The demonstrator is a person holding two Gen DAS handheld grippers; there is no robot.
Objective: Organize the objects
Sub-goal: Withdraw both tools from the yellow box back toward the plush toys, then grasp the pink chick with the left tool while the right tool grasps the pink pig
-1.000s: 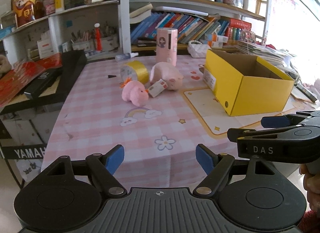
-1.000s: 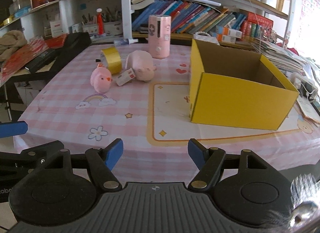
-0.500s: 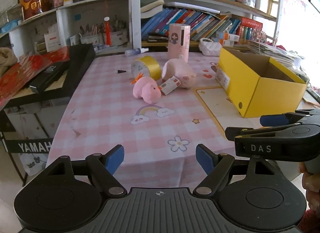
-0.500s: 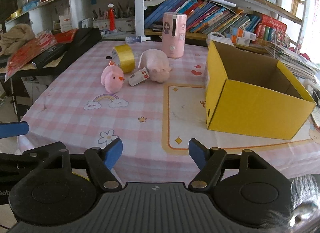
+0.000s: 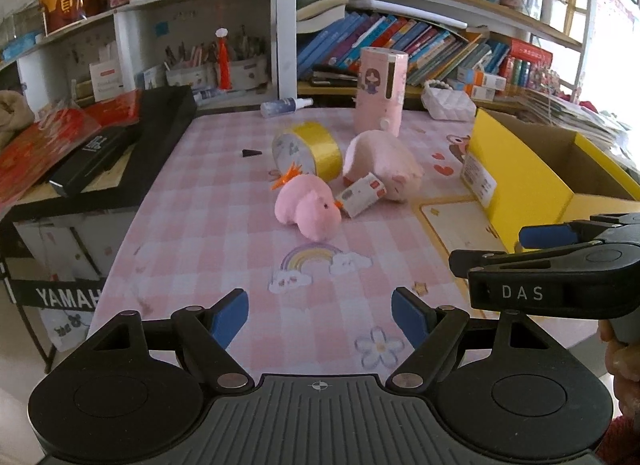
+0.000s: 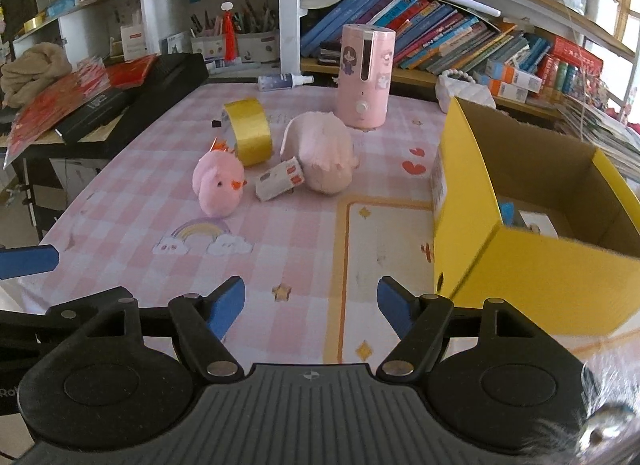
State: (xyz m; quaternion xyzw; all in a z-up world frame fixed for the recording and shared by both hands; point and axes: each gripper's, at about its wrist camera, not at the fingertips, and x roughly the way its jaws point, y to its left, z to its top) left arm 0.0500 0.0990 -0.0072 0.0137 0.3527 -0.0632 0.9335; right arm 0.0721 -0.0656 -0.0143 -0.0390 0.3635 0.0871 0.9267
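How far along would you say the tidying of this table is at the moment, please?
Barely begun. Done: the yellow box already holds a couple of small items, hard to identify. In hand: nothing; the left tongs and right tongs both hover open over the near table edge. Left: the pink chick plush, the pale pink plush, the small white carton, the yellow tape roll and the pink canister.

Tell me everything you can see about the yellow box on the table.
The yellow box is open-topped cardboard, yellow outside and plain brown inside, standing upright on the pink checked tablecloth at the right. A white label sits on its left end wall. Inside, a small white item and something blue lie on the bottom. Neither tool touches it.
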